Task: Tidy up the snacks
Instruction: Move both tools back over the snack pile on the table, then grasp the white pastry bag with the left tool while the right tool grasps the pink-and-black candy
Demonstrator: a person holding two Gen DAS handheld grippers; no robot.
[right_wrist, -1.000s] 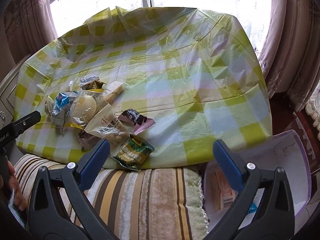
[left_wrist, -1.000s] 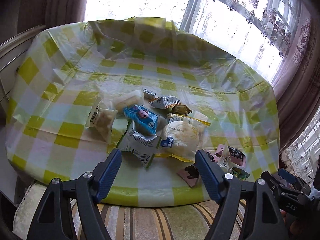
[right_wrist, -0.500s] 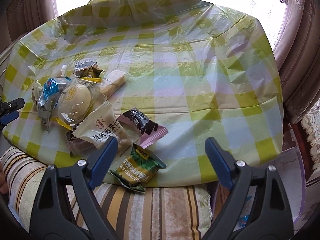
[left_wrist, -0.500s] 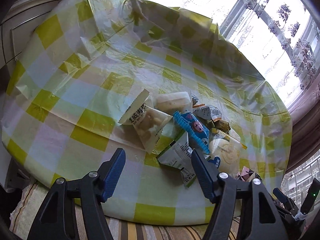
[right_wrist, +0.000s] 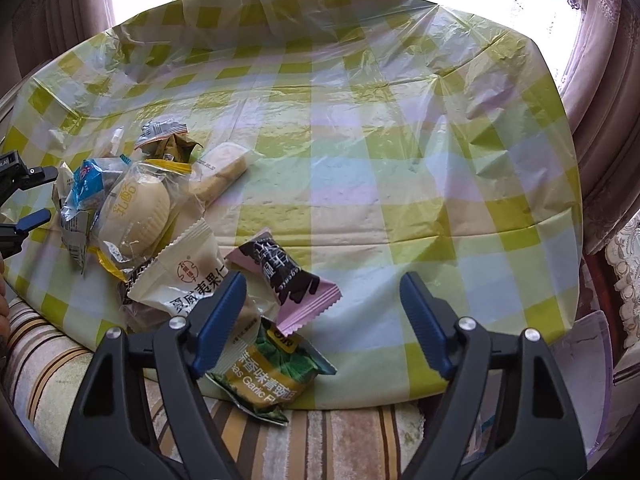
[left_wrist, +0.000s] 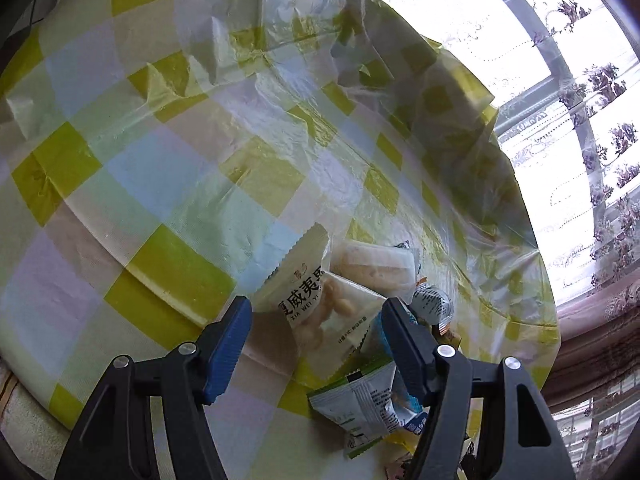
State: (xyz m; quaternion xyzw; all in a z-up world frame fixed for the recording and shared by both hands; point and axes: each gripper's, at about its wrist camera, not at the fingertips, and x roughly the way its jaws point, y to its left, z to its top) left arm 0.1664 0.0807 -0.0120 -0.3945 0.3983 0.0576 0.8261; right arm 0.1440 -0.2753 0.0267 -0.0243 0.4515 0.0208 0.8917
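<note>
Our left gripper (left_wrist: pixel 316 332), half-wide and empty, frames the white nut packet (left_wrist: pixel 320 304) at the pile's edge on the desk (left_wrist: pixel 160 184); light, crinkly, slippery film, so we judge pinching its puffed middle best.

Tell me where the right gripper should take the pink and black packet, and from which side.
Probably best at its free serrated end: the pink and black packet lies flat with that end pointing toward bare tablecloth, while its near corner overlaps the green garlic pea bag. Bring the right gripper, jaws closing and empty, from the open right side, pads above and below the crimp.
</note>
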